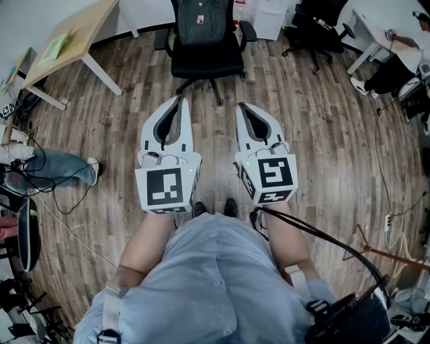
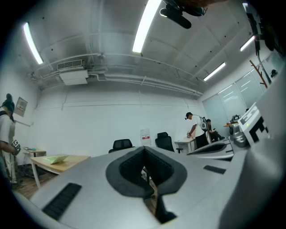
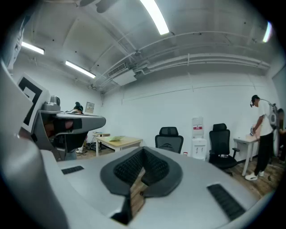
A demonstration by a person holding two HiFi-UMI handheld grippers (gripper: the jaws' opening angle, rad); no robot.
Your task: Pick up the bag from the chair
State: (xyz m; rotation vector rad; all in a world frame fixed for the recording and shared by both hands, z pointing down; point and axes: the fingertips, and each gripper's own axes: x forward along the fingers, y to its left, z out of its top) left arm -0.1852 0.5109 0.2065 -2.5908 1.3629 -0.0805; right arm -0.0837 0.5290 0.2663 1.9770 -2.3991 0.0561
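Note:
A dark grey bag (image 1: 203, 20) stands upright on the seat of a black office chair (image 1: 207, 64), leaning on its backrest, at the top middle of the head view. My left gripper (image 1: 180, 99) and right gripper (image 1: 240, 106) are held side by side over the wooden floor, both aimed at the chair and a short way from it. Both are shut with nothing between the jaws. In the left gripper view the left gripper (image 2: 143, 149) faces a black chair (image 2: 121, 144) by the far wall. The right gripper (image 3: 143, 150) faces a black chair (image 3: 169, 139) straight ahead.
A wooden table (image 1: 67, 37) stands at the far left, with a person's jeans leg (image 1: 60, 168) and cables below it. A second black chair (image 1: 316, 30) and a seated person (image 1: 396, 67) are at the far right. A water dispenser (image 3: 198, 134) and a standing person (image 3: 263, 134) are by the wall.

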